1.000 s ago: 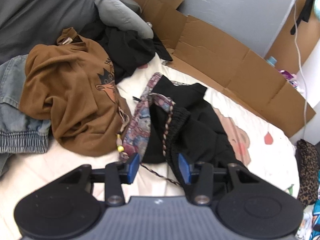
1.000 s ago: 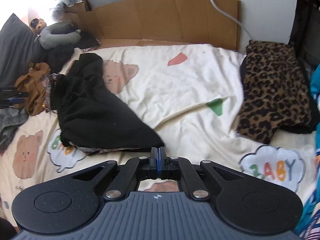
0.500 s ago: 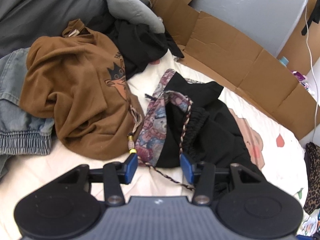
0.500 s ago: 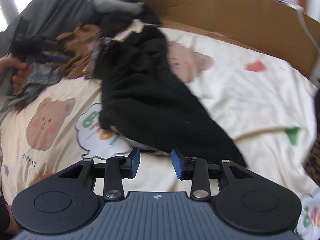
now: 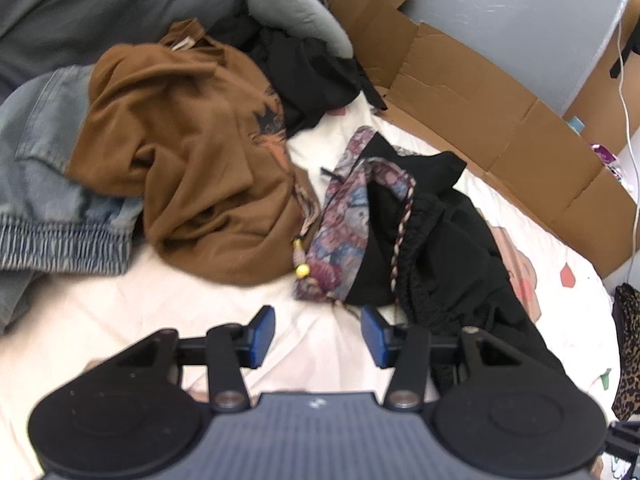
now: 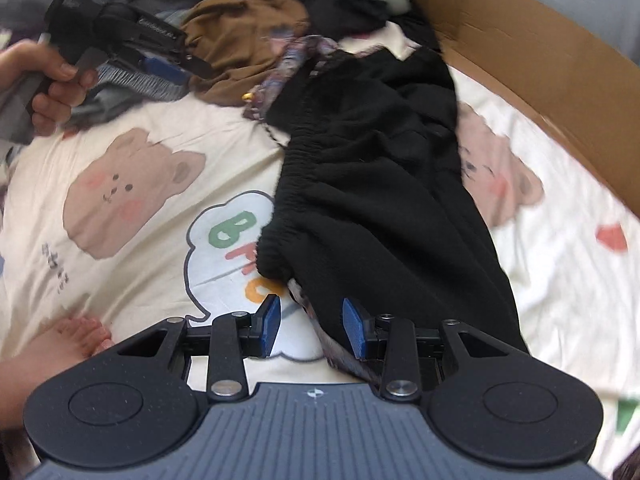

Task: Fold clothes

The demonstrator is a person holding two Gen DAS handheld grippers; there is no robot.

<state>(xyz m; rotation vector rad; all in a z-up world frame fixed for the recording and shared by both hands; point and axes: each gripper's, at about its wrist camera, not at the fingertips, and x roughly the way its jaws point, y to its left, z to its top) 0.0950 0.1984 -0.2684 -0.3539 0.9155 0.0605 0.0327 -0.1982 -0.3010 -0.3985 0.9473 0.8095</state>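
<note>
Right now both grippers hang with jaws apart, gripping nothing. Crumpled black trousers with an elastic waistband [image 6: 384, 184] sprawl across the cream bear-print bedsheet [image 6: 132, 184] — their near hem lies between the fingers of the right gripper [image 6: 308, 328]. The left gripper [image 5: 318, 334] hovers just before the trousers' waistband end, near a floral patterned lining [image 5: 340, 236]. Beyond the trousers sits a rumpled brown hoodie [image 5: 188, 160], touching faded blue jeans [image 5: 44, 184].
</note>
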